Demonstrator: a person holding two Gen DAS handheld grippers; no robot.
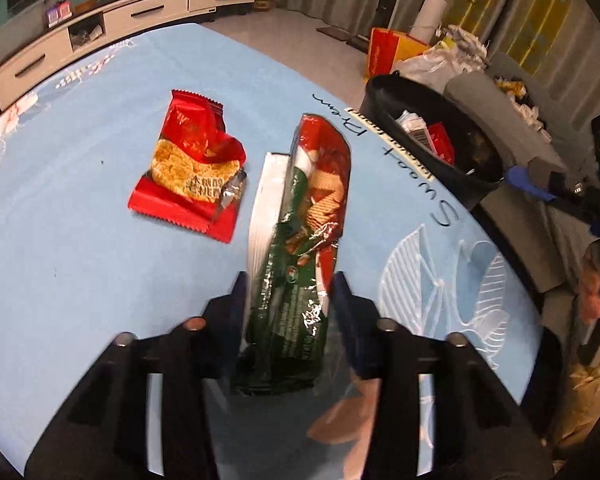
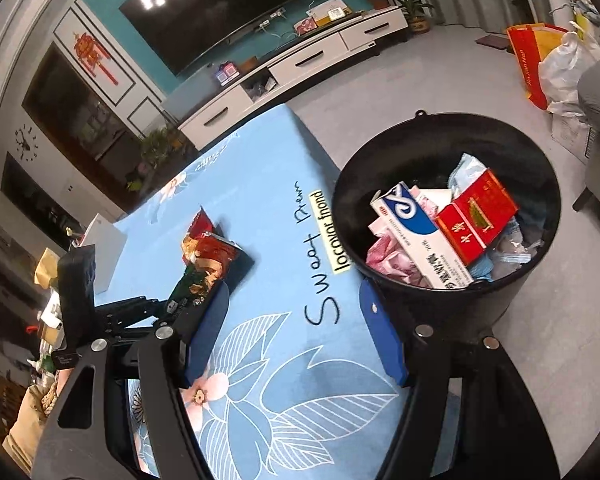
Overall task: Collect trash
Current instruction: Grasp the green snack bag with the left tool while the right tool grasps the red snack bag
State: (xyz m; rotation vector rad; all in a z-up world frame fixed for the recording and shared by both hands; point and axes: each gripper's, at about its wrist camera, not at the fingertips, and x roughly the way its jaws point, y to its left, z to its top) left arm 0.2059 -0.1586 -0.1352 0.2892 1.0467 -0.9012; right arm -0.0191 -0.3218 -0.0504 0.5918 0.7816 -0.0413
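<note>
Pinched between the blue pads of the left gripper (image 1: 288, 292), a green-and-red snack wrapper (image 1: 300, 240) stands on edge, its crinkled glossy film hanging forward above the blue tablecloth (image 1: 80, 240). To carry it well, the clamp should probably stay firm near the wrapper's tail while it swings toward the table's right edge, since slick foil could slip. Further out, a red cracker wrapper (image 1: 192, 168) lies flat and creased toward the table's middle. Just off that right edge stands the round black bin (image 2: 452, 292), holding cardboard boxes and crumpled paper. The right gripper (image 2: 300, 332) hovers spread apart and empty over the table's near edge.
</note>
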